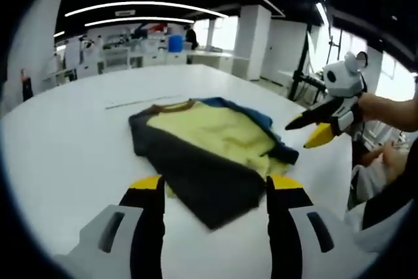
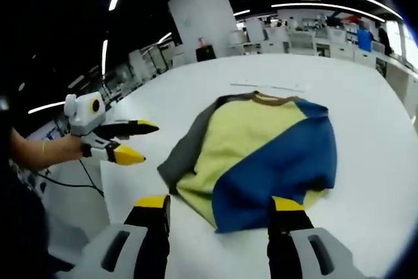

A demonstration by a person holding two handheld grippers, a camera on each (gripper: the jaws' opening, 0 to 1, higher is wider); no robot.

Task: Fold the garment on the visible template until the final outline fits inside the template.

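A garment (image 1: 215, 138) lies flat on the white table (image 1: 78, 129). Its body is yellow, with a brown collar, a dark grey sleeve folded across the near side and a blue sleeve on the far side. My left gripper (image 1: 217, 187) hovers open just above the grey sleeve's end. My right gripper (image 1: 302, 132) comes in from the right, open and empty, close to the blue sleeve. In the right gripper view the garment (image 2: 261, 148) shows its blue sleeve nearest, my right gripper (image 2: 220, 206) stands open at its hem, and the left gripper (image 2: 150, 142) is open beyond the grey side.
A thin straight line (image 1: 140, 102) is marked on the table past the collar, and it is seen as a line (image 2: 268, 86) in the right gripper view too. Desks, shelves and a white pillar (image 2: 202, 21) stand behind. A person's arm (image 1: 392, 109) holds the right gripper. The table edge (image 2: 108, 194) is near.
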